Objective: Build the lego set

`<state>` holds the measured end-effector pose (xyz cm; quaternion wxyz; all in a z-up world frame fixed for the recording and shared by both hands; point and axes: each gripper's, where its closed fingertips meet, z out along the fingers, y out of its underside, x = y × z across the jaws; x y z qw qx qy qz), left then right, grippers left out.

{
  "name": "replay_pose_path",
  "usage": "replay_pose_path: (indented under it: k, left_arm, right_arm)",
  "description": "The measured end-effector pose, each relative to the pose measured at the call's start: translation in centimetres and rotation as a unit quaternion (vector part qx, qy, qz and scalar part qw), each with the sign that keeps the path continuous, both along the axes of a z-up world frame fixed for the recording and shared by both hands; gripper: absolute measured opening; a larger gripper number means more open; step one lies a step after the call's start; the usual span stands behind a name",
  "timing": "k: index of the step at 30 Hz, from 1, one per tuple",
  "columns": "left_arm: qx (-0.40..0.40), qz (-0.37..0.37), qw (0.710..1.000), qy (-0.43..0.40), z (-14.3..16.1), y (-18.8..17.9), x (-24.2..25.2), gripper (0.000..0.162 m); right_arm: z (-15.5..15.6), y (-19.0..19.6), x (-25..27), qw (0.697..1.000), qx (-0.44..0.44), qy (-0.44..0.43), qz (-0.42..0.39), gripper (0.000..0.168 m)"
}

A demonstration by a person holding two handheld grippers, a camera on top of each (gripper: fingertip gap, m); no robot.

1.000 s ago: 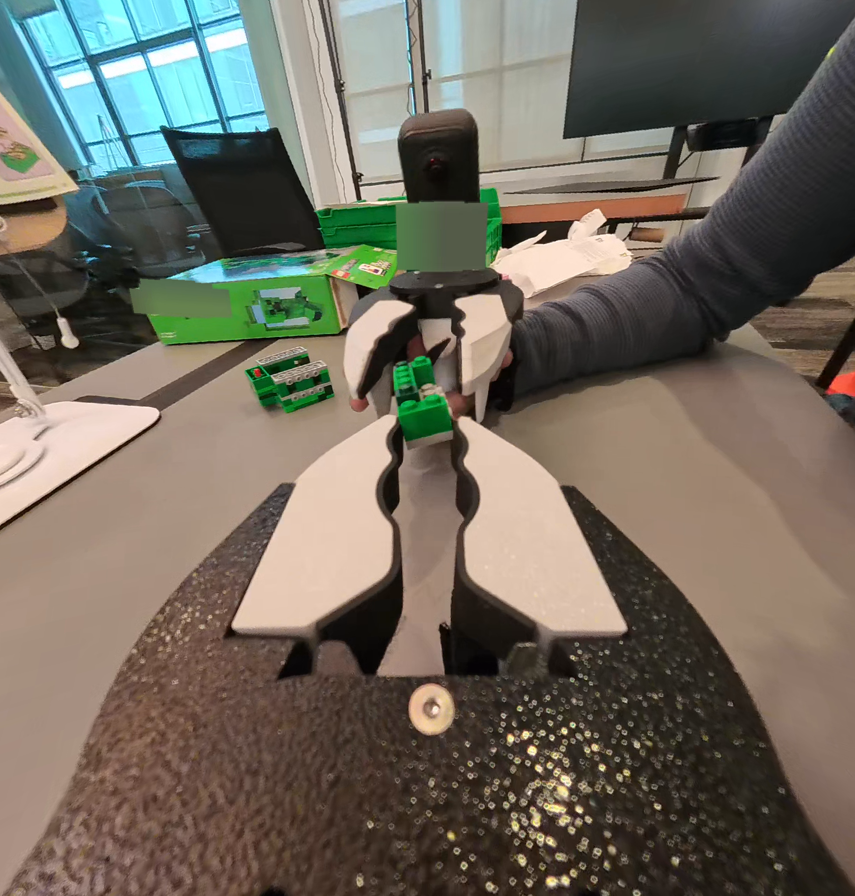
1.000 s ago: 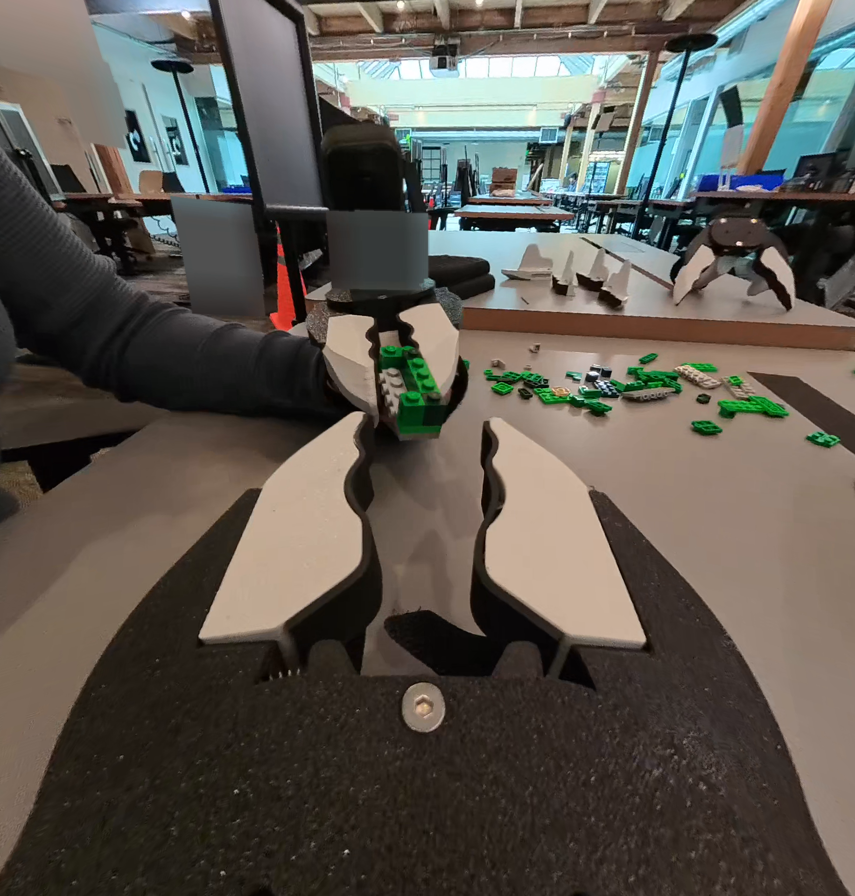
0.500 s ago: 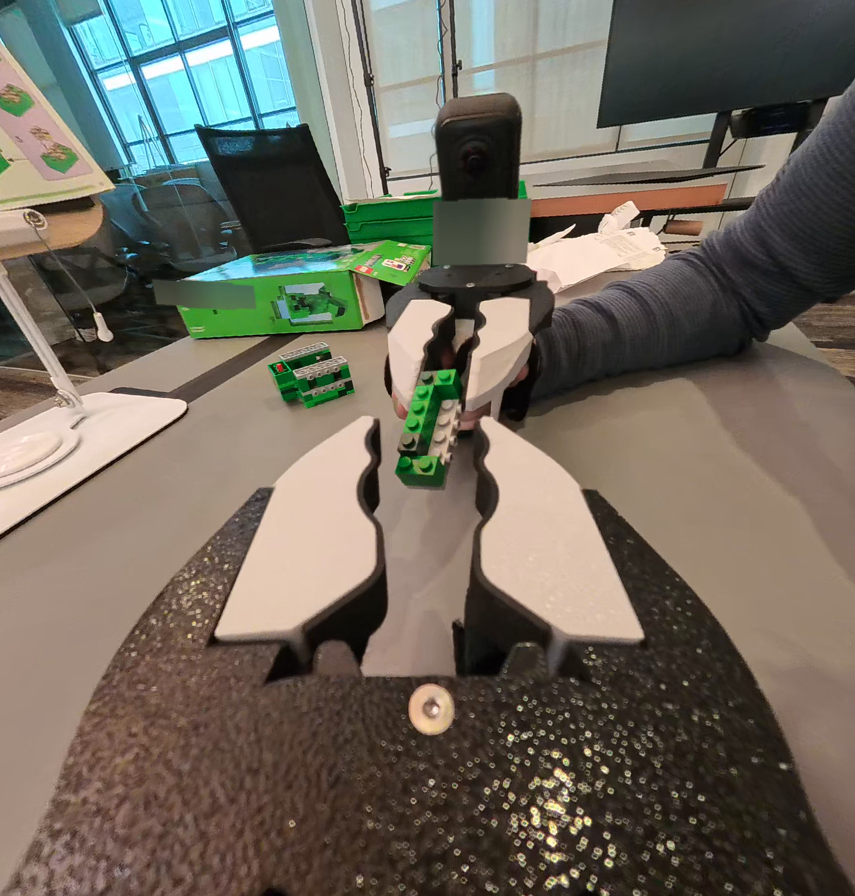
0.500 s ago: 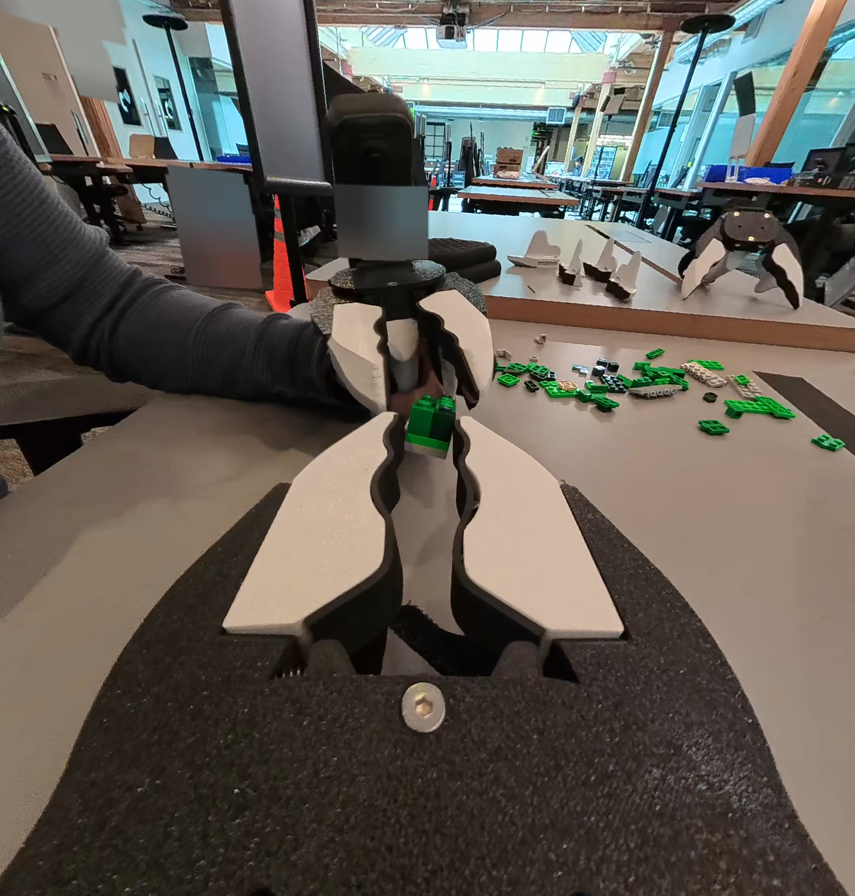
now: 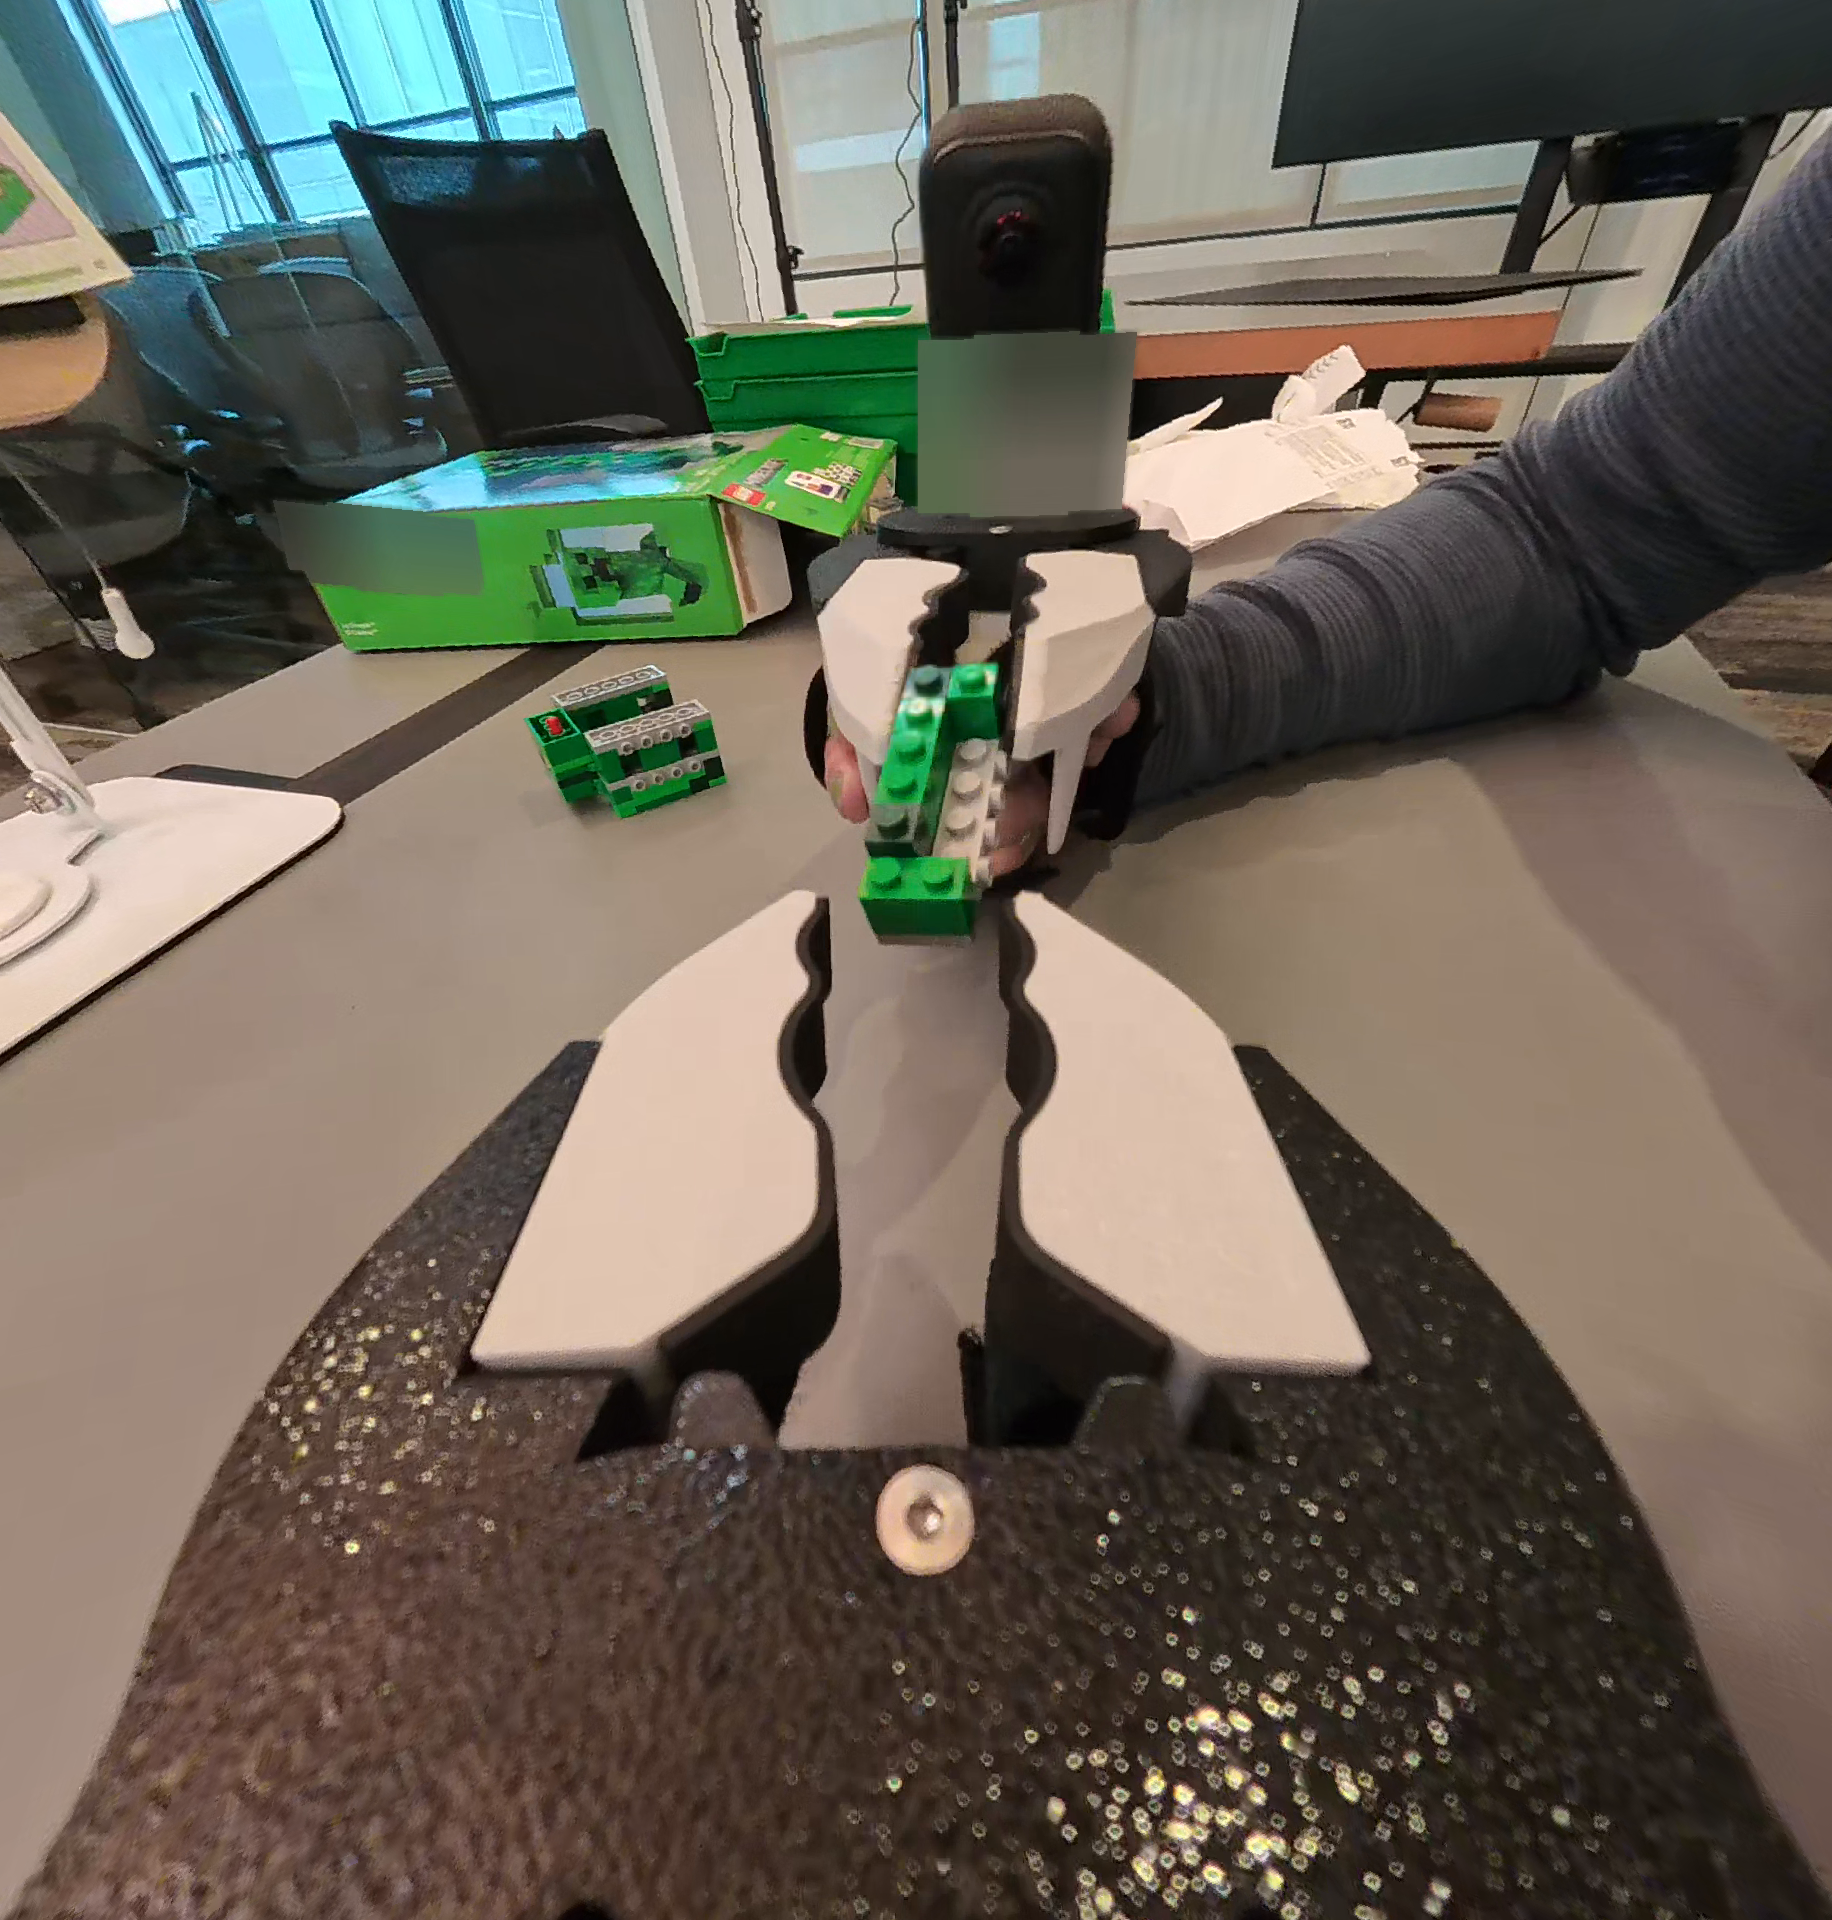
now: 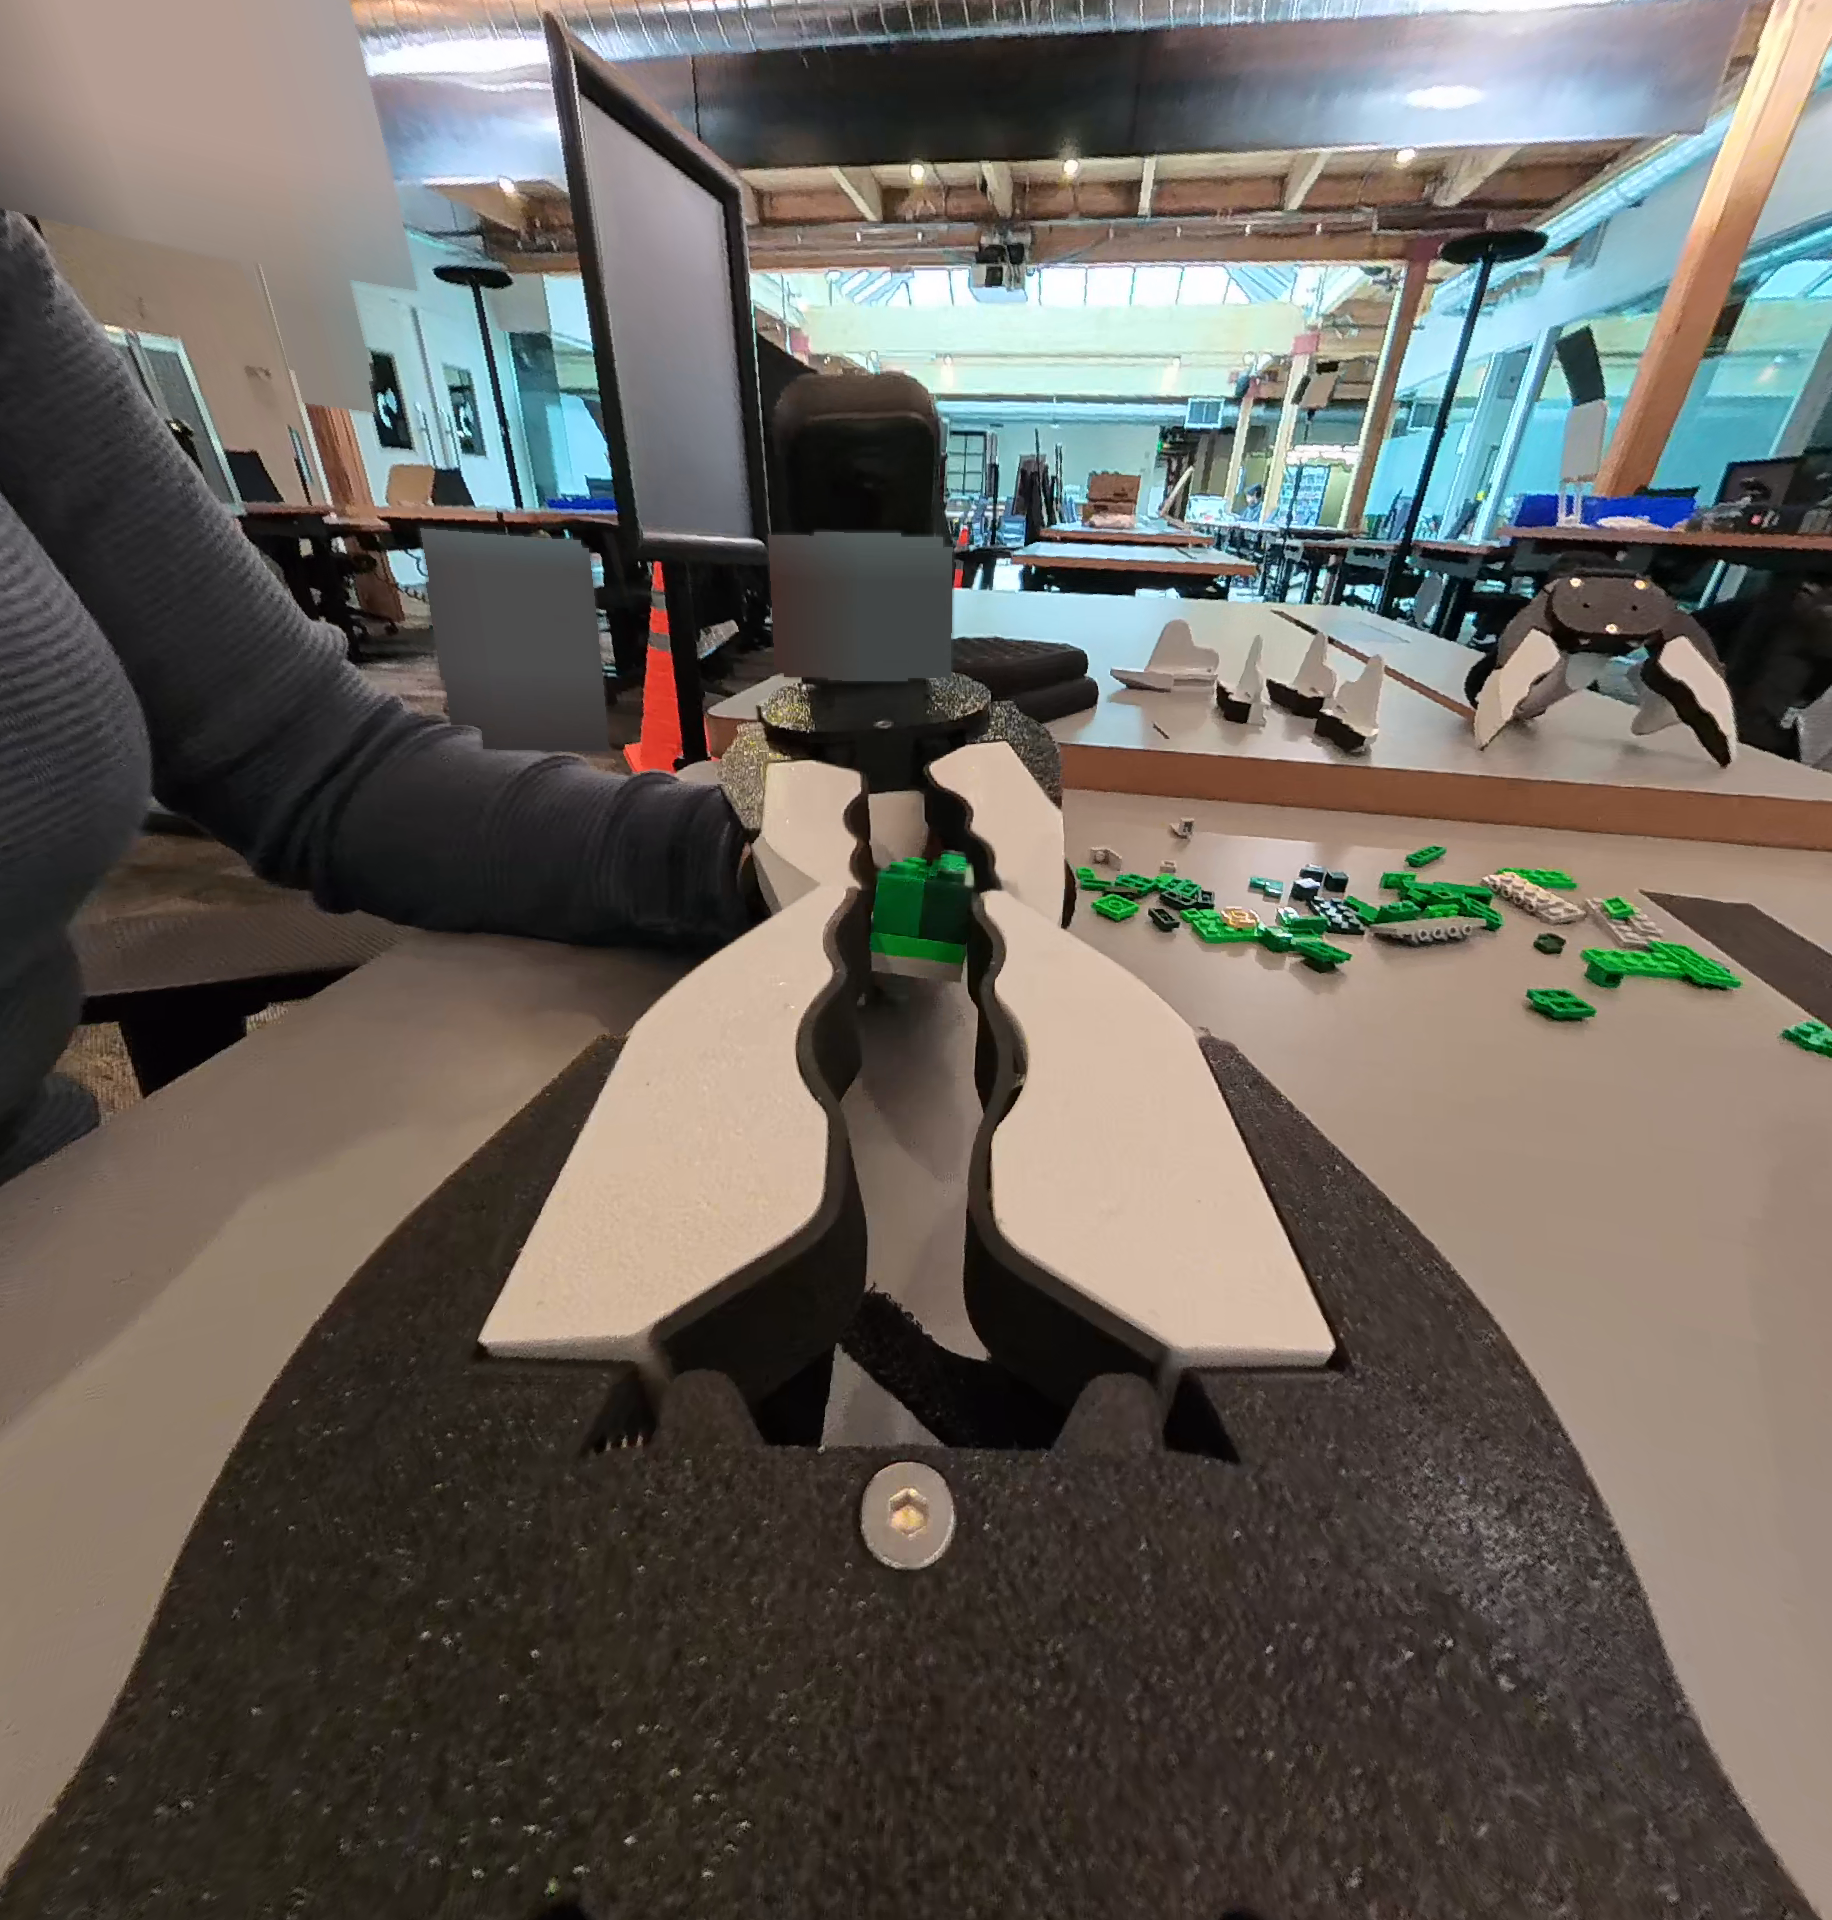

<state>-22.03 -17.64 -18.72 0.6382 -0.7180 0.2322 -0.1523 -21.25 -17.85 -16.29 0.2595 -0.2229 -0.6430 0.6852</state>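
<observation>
A long green and grey lego assembly is held above the grey table. My right gripper is shut on one end of it, and in the left wrist view that gripper faces the camera with the assembly sticking out toward me. My left gripper is open. Its fingertips stand on either side of the assembly's near end with gaps on both sides. In the right wrist view the left gripper's fingers show spread behind the assembly.
A second green and grey lego build sits on the table at the left, behind it a green lego box. A white stand base lies at the far left. Several loose lego pieces are scattered at the right. Left and right tips are no more than a few centimetres apart.
One second ago my left gripper held the assembly and my right was open. The right closed on it and the left opened. The left has since backed off slightly.
</observation>
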Motion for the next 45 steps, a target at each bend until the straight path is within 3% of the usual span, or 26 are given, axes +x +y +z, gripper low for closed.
replay_pose_path:
  k: [4, 11, 20, 23, 28, 32, 33, 38, 45]
  left_arm:
    - [0.008, -0.009, 1.000, -0.002, 0.2, -0.1, 0.3, 0.023]
    - [0.011, -0.027, 0.999, -0.013, 0.4, -0.4, 0.7, 0.028]
    - [0.020, -0.033, 0.999, -0.022, 0.8, -0.6, 0.7, 0.020]
    - [0.025, -0.010, 0.999, -0.020, 0.8, -0.3, 0.2, 0.019]
    - [0.028, 0.036, 0.999, -0.004, 0.7, 0.1, -1.0, 0.019]
    - [0.038, 0.081, 0.995, 0.044, 0.3, 0.4, -2.1, 0.019]
    - [0.041, 0.091, 0.993, 0.056, 0.2, 0.5, -2.3, 0.019]
    - [0.036, 0.104, 0.991, 0.078, -0.2, 0.7, -2.5, 0.019]
    - [0.036, 0.101, 0.991, 0.076, -0.2, 0.6, -2.4, 0.019]
  right_arm:
    - [0.0, -0.2, 0.0, 1.000, -0.001, 0.001, 0.003, 0.017]
    - [0.1, -0.2, 0.2, 1.000, -0.003, 0.002, 0.008, 0.017]
    - [0.1, -0.3, 0.3, 1.000, -0.003, 0.004, 0.009, 0.017]
    - [0.7, 0.3, 0.3, 1.000, -0.026, 0.016, -0.003, 0.032]
    - [2.2, 3.2, -0.4, 0.992, -0.077, 0.059, -0.081, 0.048]
    - [1.9, 7.8, -2.4, 0.951, 0.015, 0.098, -0.293, 0.050]
    - [2.0, 8.1, -2.3, 0.943, 0.037, 0.113, -0.312, 0.049]
    - [2.3, 8.0, -2.2, 0.931, 0.058, 0.135, -0.334, 0.042]
    - [2.5, 9.8, -2.3, 0.928, 0.009, 0.119, -0.353, 0.042]
